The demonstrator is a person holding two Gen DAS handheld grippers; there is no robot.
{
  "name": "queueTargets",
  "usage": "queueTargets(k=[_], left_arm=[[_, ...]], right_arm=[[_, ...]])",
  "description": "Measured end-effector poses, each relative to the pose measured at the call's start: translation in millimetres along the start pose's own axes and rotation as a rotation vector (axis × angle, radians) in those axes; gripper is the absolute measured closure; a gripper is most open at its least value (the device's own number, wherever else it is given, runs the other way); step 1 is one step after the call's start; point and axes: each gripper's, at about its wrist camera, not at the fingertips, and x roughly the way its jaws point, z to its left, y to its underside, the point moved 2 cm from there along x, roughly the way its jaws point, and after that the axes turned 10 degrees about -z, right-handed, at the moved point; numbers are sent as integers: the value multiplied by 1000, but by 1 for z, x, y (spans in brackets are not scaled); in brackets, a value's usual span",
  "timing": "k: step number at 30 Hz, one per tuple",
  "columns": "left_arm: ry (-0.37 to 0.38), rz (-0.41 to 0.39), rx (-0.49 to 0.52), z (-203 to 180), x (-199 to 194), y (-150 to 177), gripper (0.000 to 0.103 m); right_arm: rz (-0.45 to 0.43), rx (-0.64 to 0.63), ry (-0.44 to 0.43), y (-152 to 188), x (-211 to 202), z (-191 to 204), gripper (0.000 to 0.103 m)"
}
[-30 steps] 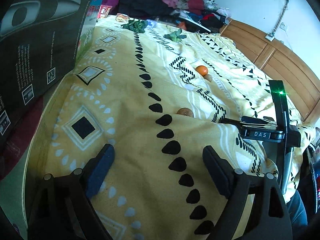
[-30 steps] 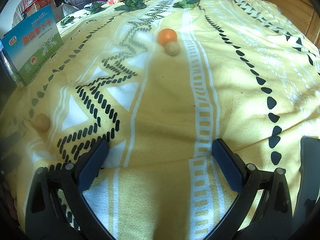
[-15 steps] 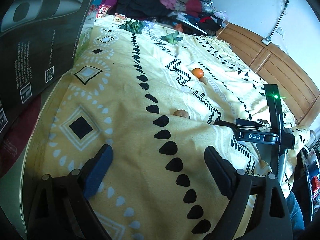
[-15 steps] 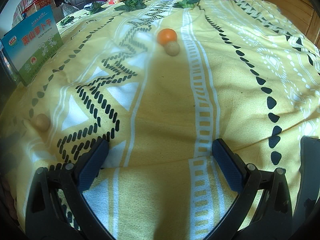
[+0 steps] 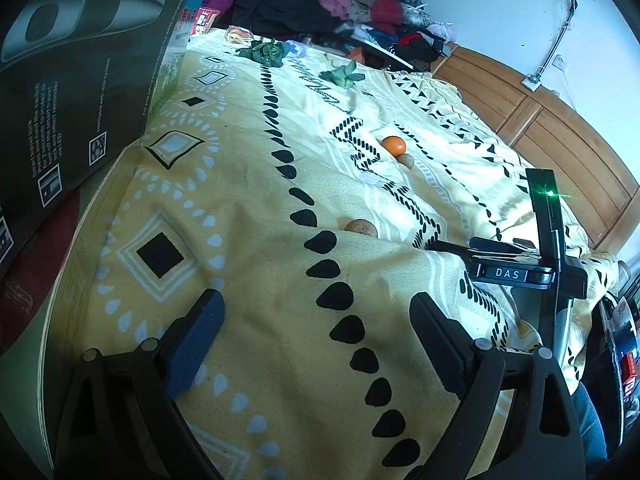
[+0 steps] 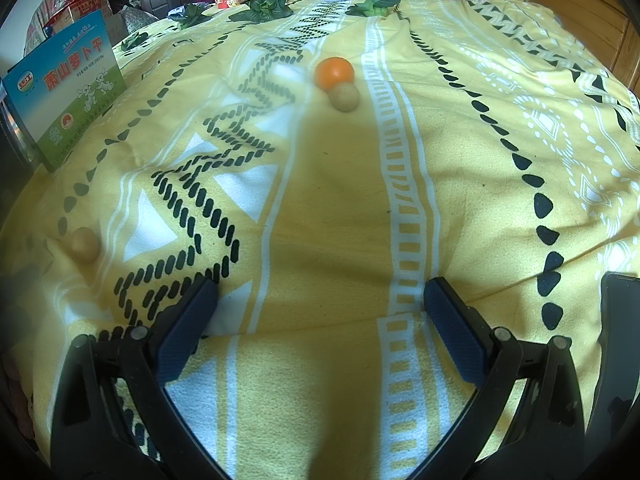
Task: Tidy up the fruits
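An orange (image 6: 334, 73) lies on the yellow patterned bedspread (image 6: 340, 208) with a tan round fruit (image 6: 344, 97) touching its near side. Another tan round fruit (image 6: 85, 243) rests alone at the left. In the left wrist view the orange (image 5: 393, 145) and its tan neighbour (image 5: 407, 160) sit mid-bed, and a brown round fruit (image 5: 361, 227) is half hidden behind a fold. My left gripper (image 5: 316, 322) is open over the blanket, holding nothing. My right gripper (image 6: 320, 304) is open too, well short of the fruits; its body (image 5: 516, 272) appears at the right.
A dark printed box (image 5: 72, 80) stands at the left edge of the bed. A green and blue box (image 6: 66, 88) stands at the far left. Leafy greens (image 6: 266, 6) and small packages lie at the far end. A wooden headboard (image 5: 560, 148) runs along the right.
The left wrist view has shifted slightly, so the fruits sit a little further left and up in frame. The right gripper has stayed still. Both remain open.
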Motion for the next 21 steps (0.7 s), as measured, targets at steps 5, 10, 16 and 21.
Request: queueTargets(k=[5,10,16,21], left_arm=[[7,3,0,-2,0,1,7],[2,6,2,-3,1,1,7],[-10,10,8,-3,3,1,7],[-15,14,12,-2,3,1,7]], right_arm=[[0,0,0,0,-1,-1,0],[0,0,0,0,0,0,0],[0,0,0,0,0,0,0],[-2,23,-21,-1,1,-3,0]])
